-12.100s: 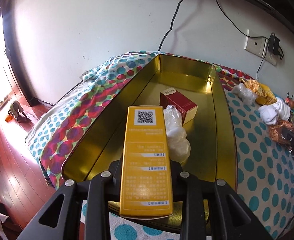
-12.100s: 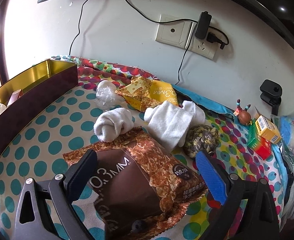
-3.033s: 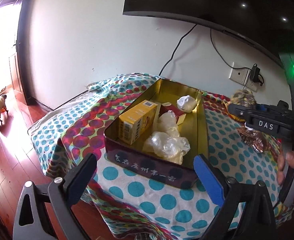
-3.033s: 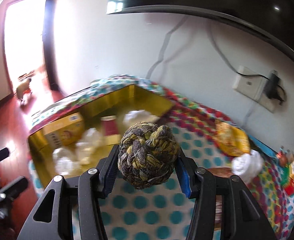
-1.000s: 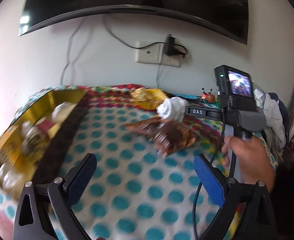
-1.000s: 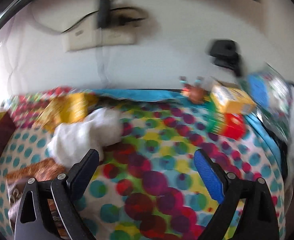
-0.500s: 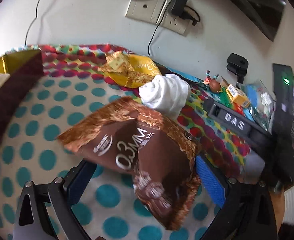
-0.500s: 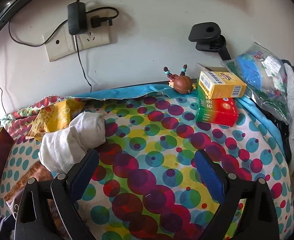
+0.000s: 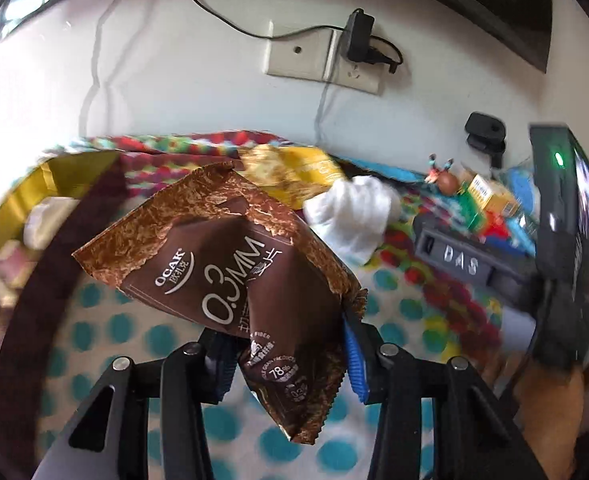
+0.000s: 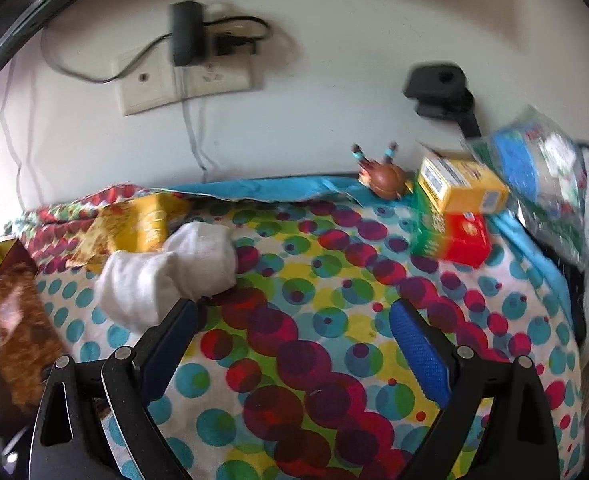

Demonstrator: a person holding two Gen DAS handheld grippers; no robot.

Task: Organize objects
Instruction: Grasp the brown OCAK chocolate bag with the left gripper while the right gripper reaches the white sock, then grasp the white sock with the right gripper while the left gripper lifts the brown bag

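Observation:
A brown snack bag [image 9: 230, 264] marked 0.3MM stands tilted up off the dotted cloth, pinched at its lower part by my left gripper [image 9: 286, 364], whose jaws are closing on it. The gold tin [image 9: 46, 176] with earlier items lies to the left, blurred. In the right wrist view, my right gripper [image 10: 294, 320] is open over the cloth with nothing between its fingers. A rolled white sock [image 10: 166, 272] lies just beyond its left finger, and the brown snack bag [image 10: 18, 312] shows at the left edge.
A yellow snack bag [image 10: 142, 224] lies behind the sock. At the back right are a yellow box [image 10: 458, 188] on a red-green box [image 10: 450, 236], a small brown toy [image 10: 386, 180] and a plastic bag [image 10: 542, 168]. A hand [image 9: 550, 400] shows at the right.
My left gripper has closed from wide open onto the brown bag, and the bag has tipped up off the cloth. The right gripper has stayed open and hardly moved.

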